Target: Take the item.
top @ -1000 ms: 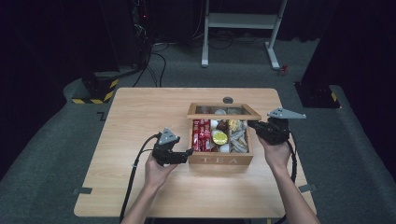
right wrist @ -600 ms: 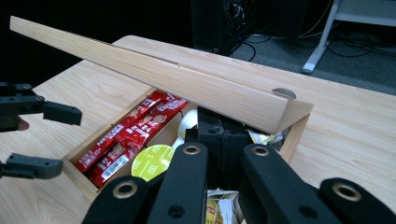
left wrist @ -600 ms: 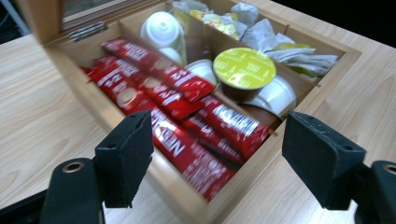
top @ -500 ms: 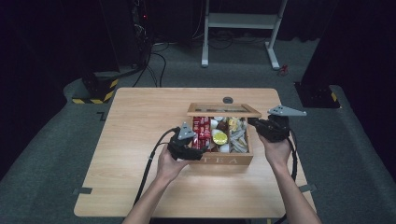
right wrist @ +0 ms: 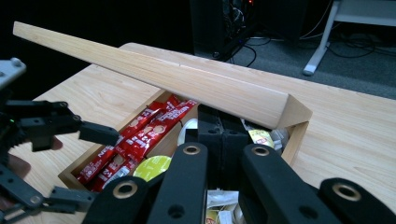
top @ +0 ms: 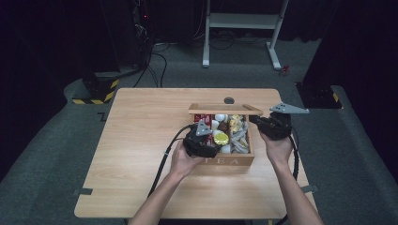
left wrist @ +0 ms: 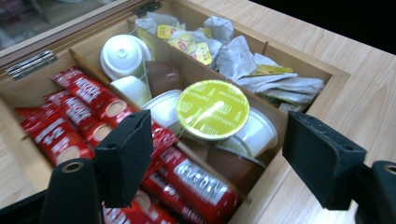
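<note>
Dark floor surrounds a wooden table (top: 141,154); on its right half sits the tea box (top: 230,160). Over its middle the left gripper (left wrist: 219,161) hangs with jaws wide and empty — lined up on the yellow-topped capsule (left wrist: 213,109). At right, the right gripper (right wrist: 222,135) pinches the raised lid (right wrist: 154,70) — keeping the box open.

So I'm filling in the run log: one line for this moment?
left claw: open over pods | right claw: shut, under lid edge | box: open, sachets left
</note>
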Tool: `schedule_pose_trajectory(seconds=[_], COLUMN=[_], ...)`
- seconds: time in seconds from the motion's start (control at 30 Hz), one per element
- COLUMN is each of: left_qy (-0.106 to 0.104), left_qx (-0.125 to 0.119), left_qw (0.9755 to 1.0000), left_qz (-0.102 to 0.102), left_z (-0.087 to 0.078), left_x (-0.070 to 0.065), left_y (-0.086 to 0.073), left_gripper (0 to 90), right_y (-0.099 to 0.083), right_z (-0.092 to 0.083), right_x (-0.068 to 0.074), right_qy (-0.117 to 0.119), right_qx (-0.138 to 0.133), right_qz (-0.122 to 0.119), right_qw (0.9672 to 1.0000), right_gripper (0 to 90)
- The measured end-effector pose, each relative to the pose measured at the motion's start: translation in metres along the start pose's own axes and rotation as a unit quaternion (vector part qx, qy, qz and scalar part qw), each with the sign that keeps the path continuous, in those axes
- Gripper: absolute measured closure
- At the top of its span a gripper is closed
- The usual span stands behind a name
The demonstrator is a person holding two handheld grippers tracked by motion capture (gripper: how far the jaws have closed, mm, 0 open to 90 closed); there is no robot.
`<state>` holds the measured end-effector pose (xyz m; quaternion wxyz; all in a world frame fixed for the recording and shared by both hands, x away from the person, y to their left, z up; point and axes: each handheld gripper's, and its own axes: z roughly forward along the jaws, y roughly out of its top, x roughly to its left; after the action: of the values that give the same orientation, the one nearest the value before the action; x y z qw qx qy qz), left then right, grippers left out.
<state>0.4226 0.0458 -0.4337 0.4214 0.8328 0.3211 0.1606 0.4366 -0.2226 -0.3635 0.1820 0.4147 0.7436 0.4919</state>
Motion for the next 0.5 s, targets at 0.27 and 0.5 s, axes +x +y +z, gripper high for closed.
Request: schedule_pose_trajectory(seconds=[0.27,0.5], left_qy=[0.015,0.016], left_qx=[0.023,0.034], left_qw=[0.9995,0.9993], left_qz=[0.014,0.003], left_z=[0.021,0.035], left_x=[-0.004,-0.003], left_y=[0.005,0.008], left_gripper=[23.8,23.2], right_y=[0.004,0.006], right_z=[0.001,0.001], right_x=[-0.002,-0.003], right_qy=[0.002,0.005], right_qx=[-0.004,-0.005], right_qz=[0.004,0.006], right_qw=[1.0,1.0], right_gripper=[90.0,89.9])
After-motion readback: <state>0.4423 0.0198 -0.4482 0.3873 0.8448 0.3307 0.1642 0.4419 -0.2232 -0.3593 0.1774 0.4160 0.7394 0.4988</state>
